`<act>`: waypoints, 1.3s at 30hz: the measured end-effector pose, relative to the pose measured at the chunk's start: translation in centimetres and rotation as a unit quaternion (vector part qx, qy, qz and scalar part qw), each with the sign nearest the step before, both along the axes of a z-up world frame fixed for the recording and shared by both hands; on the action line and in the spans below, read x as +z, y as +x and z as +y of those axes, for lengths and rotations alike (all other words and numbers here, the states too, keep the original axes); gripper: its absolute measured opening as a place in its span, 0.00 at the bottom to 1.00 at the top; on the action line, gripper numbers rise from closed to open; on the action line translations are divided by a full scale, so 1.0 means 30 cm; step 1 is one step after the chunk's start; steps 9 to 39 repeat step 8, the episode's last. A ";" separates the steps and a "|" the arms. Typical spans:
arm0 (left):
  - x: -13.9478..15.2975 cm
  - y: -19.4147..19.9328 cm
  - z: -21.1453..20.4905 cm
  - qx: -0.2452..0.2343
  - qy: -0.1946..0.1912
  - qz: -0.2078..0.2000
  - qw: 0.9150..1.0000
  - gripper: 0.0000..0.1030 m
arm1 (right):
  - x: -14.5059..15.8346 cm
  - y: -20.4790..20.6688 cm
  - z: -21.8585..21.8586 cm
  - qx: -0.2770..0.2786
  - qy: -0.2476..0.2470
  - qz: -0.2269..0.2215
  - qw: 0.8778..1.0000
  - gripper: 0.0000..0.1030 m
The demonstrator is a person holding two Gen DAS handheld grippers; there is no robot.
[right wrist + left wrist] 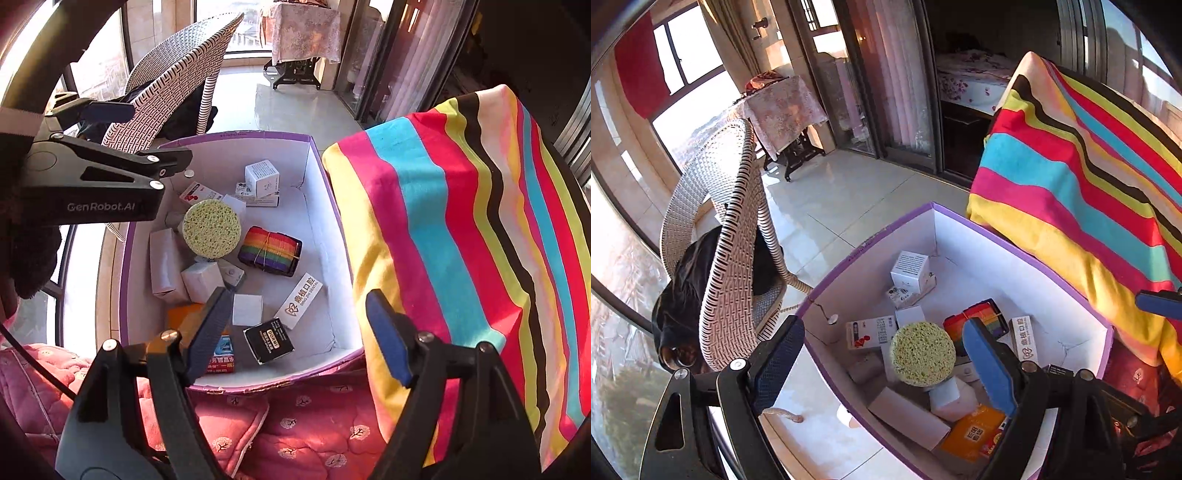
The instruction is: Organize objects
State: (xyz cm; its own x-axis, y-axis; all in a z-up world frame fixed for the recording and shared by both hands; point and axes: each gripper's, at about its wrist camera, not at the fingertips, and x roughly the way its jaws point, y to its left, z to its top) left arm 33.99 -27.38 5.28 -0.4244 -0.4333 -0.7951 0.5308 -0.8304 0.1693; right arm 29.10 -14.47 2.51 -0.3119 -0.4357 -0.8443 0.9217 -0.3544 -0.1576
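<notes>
A purple-rimmed white box (960,218) (325,177) holds several small cartons, a round yellow sponge (922,353) (211,228), a rainbow-striped item (982,321) (269,249), a black carton (268,340) and an orange carton (971,432). My left gripper (882,362) is open over the box's near-left side, and nothing is between its fingers. It also shows in the right wrist view (110,162), above the box's left wall. My right gripper (299,332) is open and empty above the box's near edge.
A striped multicolour cloth (1078,184) (461,240) covers something right of the box. A wicker chair (727,236) (177,81) stands to the left on the tiled floor. A pink quilted cover (295,417) lies under the box's near side. Glass doors and a draped table (783,107) are at the back.
</notes>
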 end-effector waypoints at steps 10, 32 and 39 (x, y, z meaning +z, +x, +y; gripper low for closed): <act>-0.005 0.016 -0.005 0.021 0.011 0.043 0.999 0.86 | -0.031 0.000 -0.002 -0.002 0.010 -0.007 1.000 0.76; -0.005 0.016 -0.005 0.021 0.011 0.043 0.999 0.86 | -0.031 0.000 -0.002 -0.002 0.010 -0.007 1.000 0.76; -0.005 0.016 -0.005 0.021 0.011 0.043 0.999 0.86 | -0.031 0.000 -0.002 -0.002 0.010 -0.007 1.000 0.76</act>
